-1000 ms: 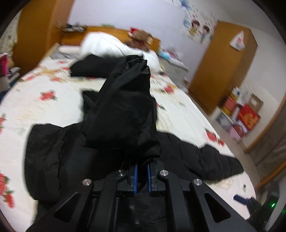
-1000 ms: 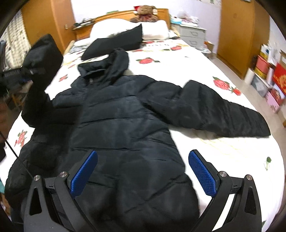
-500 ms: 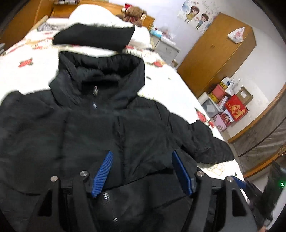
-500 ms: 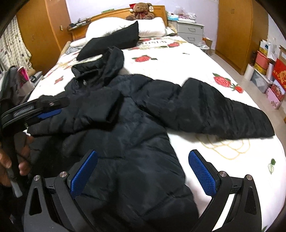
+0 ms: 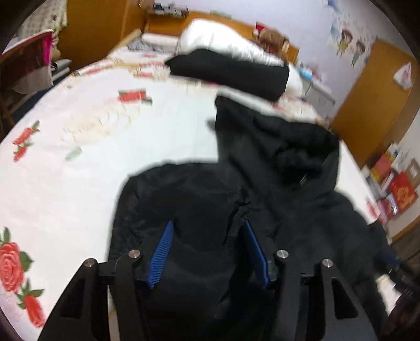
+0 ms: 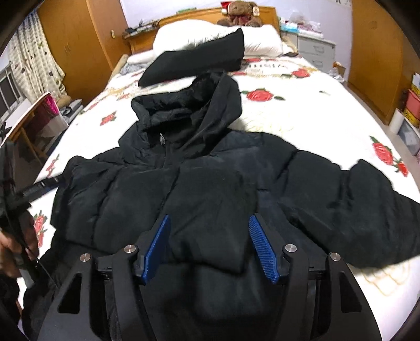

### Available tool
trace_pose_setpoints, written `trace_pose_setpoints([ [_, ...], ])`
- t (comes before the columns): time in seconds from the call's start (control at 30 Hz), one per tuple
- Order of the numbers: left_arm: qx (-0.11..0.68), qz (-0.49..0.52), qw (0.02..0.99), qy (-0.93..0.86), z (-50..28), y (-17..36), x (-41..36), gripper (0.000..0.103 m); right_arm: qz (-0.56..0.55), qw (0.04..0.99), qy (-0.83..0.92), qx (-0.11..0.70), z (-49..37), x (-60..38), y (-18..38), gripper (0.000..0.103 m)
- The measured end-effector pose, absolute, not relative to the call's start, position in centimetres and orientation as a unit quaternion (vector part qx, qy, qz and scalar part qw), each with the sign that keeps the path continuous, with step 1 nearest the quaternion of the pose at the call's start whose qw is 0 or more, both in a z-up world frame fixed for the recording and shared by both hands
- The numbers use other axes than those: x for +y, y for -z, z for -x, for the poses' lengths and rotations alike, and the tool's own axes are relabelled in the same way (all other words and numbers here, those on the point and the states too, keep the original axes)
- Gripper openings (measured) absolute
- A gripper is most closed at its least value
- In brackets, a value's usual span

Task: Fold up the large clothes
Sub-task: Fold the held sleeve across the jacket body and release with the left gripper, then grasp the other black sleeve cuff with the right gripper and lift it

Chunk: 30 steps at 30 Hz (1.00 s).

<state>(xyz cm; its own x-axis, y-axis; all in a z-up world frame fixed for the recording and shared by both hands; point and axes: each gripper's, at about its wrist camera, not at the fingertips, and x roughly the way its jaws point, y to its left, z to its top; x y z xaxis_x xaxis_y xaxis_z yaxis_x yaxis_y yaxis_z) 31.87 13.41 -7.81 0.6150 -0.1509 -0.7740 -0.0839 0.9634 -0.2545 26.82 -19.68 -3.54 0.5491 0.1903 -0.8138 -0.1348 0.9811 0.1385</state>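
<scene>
A large black hooded puffer jacket (image 6: 215, 183) lies front up on the bed; it also shows in the left wrist view (image 5: 210, 204). Its left sleeve (image 6: 210, 209) is folded across the chest. Its other sleeve (image 6: 354, 204) stretches out to the right. The hood (image 6: 191, 110) points toward the pillows. My left gripper (image 5: 207, 251) is open and empty just above the jacket's left side. My right gripper (image 6: 210, 246) is open and empty, low over the folded sleeve's cuff. The left gripper's side also shows at the left edge of the right wrist view (image 6: 31, 191).
The bed has a white sheet with red roses (image 6: 315, 110). A folded black garment (image 6: 194, 60) leans on white pillows (image 6: 215, 36) by the headboard with a teddy bear (image 6: 239, 10). Wardrobes (image 6: 378, 52), a nightstand (image 6: 315, 52) and boxes (image 5: 393, 181) stand to the right.
The left gripper let go of the sleeve, which now lies folded across the chest, and drew back to the left. The right gripper moved forward and its jaws narrowed.
</scene>
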Motion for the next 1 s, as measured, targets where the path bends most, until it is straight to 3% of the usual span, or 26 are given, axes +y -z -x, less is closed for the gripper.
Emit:
trace_pose_setpoints([
  [0.2, 0.451, 0.107, 0.886, 0.025, -32.7, 11.3, 9.9, 0.058, -0.003, 0.849, -0.066, 0.524, -28.9, -20.6, 9.6, 0.063],
  [0.33, 0.458, 0.101, 0.883, 0.026, -32.5, 10.6, 10.3, 0.058, 0.016, 0.845, -0.065, 0.530, -28.8, -20.2, 9.4, 0.063],
  [0.67, 0.389, 0.110, 0.914, 0.023, -21.9, 1.4, 12.8, 0.058, -0.029, 0.880, -0.052, 0.471, -20.3, -24.6, 1.1, 0.063],
  [1.0, 0.366, 0.083, 0.926, 0.041, -12.6, -2.9, 8.2, 0.058, -0.065, 0.902, -0.017, 0.426, -11.3, -30.0, -3.7, 0.064],
])
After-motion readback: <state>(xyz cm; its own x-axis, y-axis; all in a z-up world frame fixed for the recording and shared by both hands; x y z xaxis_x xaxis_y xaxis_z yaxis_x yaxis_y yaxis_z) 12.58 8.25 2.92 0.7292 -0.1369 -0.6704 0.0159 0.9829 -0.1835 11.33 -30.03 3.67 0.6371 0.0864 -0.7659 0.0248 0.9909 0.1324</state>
